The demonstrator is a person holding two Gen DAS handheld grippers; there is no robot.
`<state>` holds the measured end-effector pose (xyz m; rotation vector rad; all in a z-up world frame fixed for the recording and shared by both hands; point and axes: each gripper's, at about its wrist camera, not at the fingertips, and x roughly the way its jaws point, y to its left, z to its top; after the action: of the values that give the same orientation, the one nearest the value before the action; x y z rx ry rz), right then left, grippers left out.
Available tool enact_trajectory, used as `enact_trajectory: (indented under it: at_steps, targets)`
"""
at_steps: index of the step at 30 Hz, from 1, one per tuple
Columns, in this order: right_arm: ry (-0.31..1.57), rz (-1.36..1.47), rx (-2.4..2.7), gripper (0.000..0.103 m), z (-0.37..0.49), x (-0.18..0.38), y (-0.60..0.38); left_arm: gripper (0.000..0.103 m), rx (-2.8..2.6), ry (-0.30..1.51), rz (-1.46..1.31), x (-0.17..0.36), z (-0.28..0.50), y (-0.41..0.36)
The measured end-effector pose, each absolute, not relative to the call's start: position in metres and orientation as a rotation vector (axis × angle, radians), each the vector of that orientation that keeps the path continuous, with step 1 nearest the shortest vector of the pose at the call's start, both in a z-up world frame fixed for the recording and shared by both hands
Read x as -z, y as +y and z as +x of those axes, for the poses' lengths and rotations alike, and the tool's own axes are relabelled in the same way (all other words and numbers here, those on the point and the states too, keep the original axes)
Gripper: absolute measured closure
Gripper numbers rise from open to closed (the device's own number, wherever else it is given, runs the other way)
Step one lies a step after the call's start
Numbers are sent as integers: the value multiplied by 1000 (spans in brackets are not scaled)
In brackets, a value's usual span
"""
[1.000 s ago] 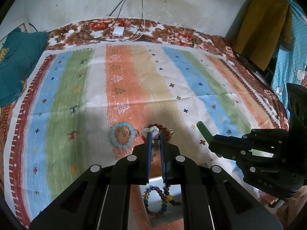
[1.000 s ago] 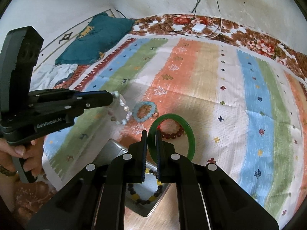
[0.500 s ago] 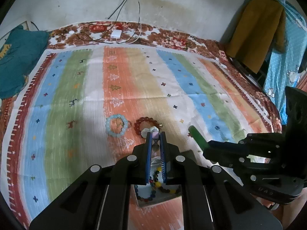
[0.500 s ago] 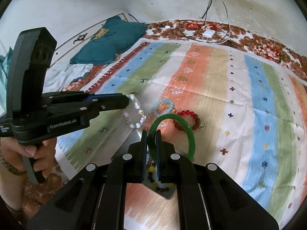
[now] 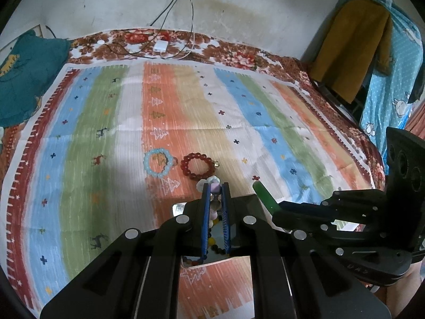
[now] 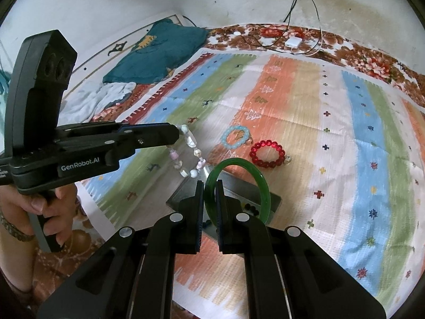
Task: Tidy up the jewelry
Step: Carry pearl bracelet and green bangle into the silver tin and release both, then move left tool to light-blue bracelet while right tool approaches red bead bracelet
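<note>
Bracelets: left gripper (image 5: 215, 187) pinches pale bead bracelet (image 6: 189, 151), right gripper (image 6: 210, 186) clamps green bangle (image 6: 261, 183) over tray (image 6: 240, 186) (seemingly metal); 2 lie beyond, apart.

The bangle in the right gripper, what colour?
Green; the bangle shows best in the right wrist view, clamped by the right gripper.

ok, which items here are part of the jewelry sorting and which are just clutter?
Job:
- pale bead bracelet in left gripper
- green bangle in right gripper
- light blue bracelet
- red bead bracelet
- metal tray with dark bead bracelet

Clutter:
- white charger
- teal cloth
- mustard garment
</note>
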<state>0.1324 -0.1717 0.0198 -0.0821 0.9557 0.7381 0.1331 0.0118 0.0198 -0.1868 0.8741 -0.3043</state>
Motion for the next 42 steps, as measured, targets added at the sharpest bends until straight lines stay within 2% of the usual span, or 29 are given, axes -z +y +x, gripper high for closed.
enact_trajectory:
  at_steps: [6,10,11,12,19,21,26,34,37,42]
  targets:
    - [980,-78,-753,93,134,-16,-170,95,317,908,-179,-12,134,6]
    - [992,-65,-752,91,135,-14,-171,83,287,916,-173,-9,136,9]
    - [989,-62,-746,85,136,-14,-172,82,281,915,-176,-9,136,11]
    - [985,-54,-735,74,137,-15,-174,77,276,913,-180,-9,136,13]
    - [985,-27,-677,58,147,-11,-184,59,220,921,-191,-3,143,26]
    - [983,-30,-661,51,151,-10,-185,56,209,924,-195,-1,146,28]
    - [993,-40,-628,46,159,-4,-185,52,186,940,-199,6,154,33]
    - [1008,-58,-600,44,172,4,-183,42,160,955,-191,14,166,37]
    - [1010,-62,-590,39,176,5,-181,38,157,956,-184,16,169,38]
    - [1013,-76,-570,38,182,8,-181,34,149,956,-173,18,174,38]
